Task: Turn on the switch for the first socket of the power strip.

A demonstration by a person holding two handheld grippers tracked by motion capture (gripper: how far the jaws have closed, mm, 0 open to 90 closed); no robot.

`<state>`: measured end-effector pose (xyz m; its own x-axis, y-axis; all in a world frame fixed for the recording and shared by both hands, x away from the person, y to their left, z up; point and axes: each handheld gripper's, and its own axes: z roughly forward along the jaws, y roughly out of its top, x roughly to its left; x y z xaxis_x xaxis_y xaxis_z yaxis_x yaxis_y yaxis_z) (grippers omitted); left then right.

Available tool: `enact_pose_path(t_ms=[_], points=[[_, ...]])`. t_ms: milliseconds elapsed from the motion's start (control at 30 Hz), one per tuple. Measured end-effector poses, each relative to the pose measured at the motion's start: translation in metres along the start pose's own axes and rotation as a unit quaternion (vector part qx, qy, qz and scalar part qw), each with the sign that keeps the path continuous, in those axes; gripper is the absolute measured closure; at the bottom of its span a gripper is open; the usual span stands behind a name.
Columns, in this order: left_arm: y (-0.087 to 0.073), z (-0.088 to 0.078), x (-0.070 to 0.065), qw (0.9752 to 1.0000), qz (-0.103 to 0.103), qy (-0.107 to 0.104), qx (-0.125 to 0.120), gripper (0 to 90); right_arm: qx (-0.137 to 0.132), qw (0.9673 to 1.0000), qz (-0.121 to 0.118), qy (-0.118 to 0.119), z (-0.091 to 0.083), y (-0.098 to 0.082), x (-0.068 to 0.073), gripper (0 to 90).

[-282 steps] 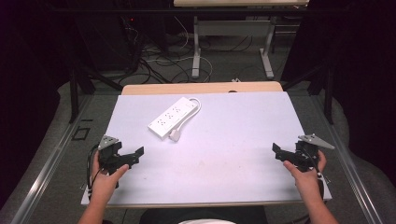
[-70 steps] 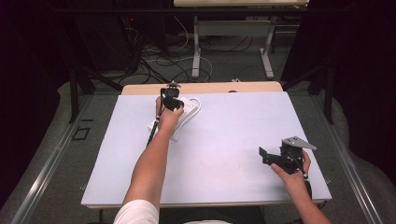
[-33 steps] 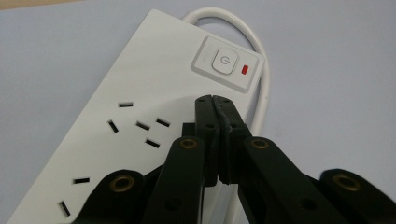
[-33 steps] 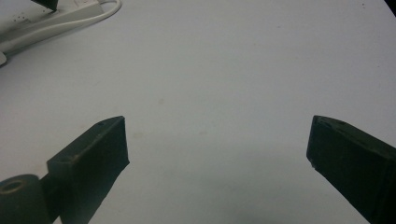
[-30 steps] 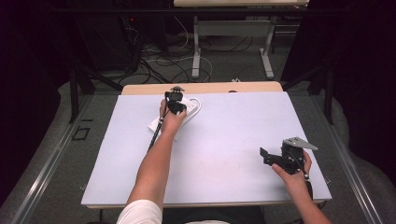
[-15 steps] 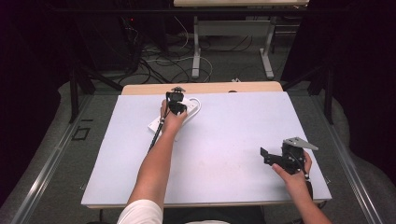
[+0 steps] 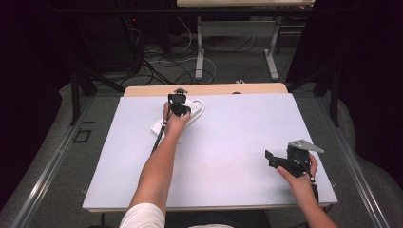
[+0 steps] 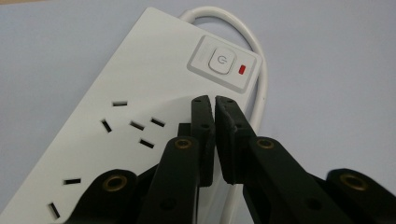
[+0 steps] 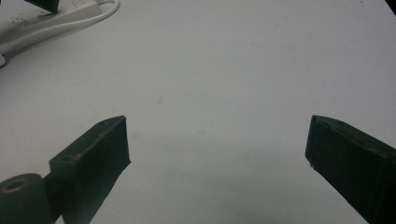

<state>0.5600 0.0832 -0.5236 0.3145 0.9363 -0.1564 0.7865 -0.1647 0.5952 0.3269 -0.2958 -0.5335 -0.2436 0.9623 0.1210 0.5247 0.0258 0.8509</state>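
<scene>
A white power strip (image 7: 159,126) lies at the far left of the table, its cord (image 8: 258,70) looping round the far end. My left gripper (image 7: 179,105) hovers over that end. In the left gripper view its jaws stand together with a hairline gap, having just parted a sliver, and nothing is between them. The gripper (image 8: 215,100) points just below the power button (image 8: 219,60) and the red light (image 8: 242,70). My right gripper (image 7: 272,160) rests near the table's front right, open (image 9: 217,140) over bare tabletop, with the strip (image 9: 56,18) far off.
The pale table top (image 7: 237,128) stretches between the two hands. A wooden strip (image 7: 209,89) borders its far edge. Beyond it are cables on the floor (image 7: 166,64) and another table's legs (image 7: 199,52). Dark drapes flank both sides.
Since the oldest frame my left arm has reached from the front left out to the power strip, and my right gripper has shifted a little inward. Over the last second both hands stay still.
</scene>
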Motion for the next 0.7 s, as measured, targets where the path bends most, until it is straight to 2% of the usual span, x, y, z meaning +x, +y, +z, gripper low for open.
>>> enact_pose_path(t_ms=[433, 700], points=[[0.002, -0.007, 0.0, 0.9999, 0.012, 0.002, 0.002, 77.8, -0.004, 1.0, 0.003, 0.001, 0.001, 0.0, 0.0, 5.7], [0.004, -0.016, 0.003, 1.0, 0.004, -0.003, -0.007, 71.6, -0.003, 1.0, 0.003, 0.001, 0.001, -0.001, -0.001, 6.1]])
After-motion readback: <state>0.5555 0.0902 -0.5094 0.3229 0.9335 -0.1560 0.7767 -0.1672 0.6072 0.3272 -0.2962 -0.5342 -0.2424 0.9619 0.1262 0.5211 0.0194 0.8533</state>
